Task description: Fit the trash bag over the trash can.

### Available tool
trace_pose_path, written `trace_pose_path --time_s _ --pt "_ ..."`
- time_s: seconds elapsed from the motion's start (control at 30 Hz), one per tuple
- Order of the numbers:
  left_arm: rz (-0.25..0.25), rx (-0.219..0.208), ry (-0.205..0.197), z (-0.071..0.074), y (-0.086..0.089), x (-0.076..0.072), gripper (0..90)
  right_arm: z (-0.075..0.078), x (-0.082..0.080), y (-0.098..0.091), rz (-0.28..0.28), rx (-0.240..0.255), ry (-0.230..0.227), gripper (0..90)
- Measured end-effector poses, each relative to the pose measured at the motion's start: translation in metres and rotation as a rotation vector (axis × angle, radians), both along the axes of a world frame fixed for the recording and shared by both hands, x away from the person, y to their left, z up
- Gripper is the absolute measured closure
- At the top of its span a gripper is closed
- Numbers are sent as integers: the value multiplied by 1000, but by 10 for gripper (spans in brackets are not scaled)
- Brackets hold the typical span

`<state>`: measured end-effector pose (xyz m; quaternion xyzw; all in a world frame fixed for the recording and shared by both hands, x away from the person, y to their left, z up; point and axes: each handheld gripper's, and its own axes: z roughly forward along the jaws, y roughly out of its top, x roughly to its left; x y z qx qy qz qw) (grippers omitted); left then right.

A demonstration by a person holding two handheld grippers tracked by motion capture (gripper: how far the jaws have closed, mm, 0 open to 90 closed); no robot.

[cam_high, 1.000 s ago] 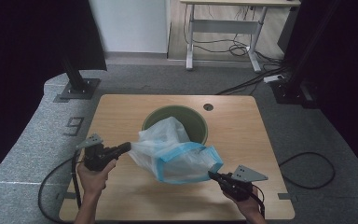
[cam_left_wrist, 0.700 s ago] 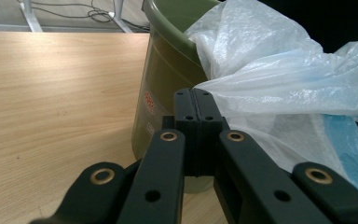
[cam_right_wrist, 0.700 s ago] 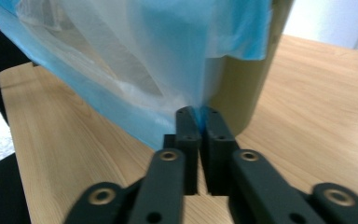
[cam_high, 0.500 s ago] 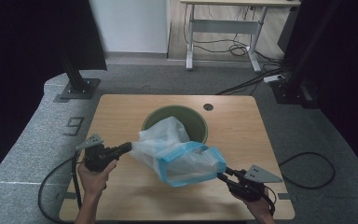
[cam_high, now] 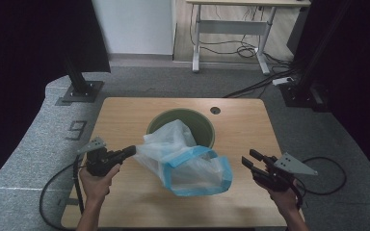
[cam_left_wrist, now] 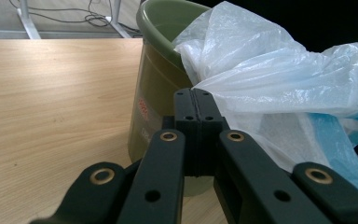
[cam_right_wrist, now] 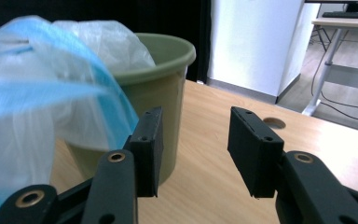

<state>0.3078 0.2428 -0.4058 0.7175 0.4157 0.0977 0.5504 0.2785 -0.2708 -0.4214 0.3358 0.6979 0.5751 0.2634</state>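
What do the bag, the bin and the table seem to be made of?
Bag: thin plastic film, translucent white with a blue rim; it crinkles and light passes through it.
Bin: probably moulded plastic, olive green with a slight sheen; its wall is smooth and its lip rolled.
Table: a light wood-grain top, matte; whether it is solid wood or laminate I cannot tell.

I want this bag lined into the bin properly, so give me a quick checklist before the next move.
1. Left gripper jaws shut on the plastic bag edge: ok.
2. Right gripper jaws have just been opening, nothing between them: ok for a fresh grab.
3. Bag's blue-rimmed mouth spread over the green bin rim: not ok, it hangs in front of the bin.
4. Bin upright on the table: ok.
5. Bag free of tears: cannot tell.
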Motion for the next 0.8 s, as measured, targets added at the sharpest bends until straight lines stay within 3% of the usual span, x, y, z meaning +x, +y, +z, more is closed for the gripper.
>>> trace_pose_path --time_s 0.17,0.37,0.57,0.8 --pt "-12 10 1 1 -6 1 899 11 19 13 30 7 6 516" --pt "-12 12 2 3 -6 3 899 11 36 41 94 -5 31 510" --pt "-17 18 1 2 -7 1 899 3 37 53 156 2 67 503" --pt "-21 14 3 0 -7 1 899 -13 35 63 191 -43 108 499"
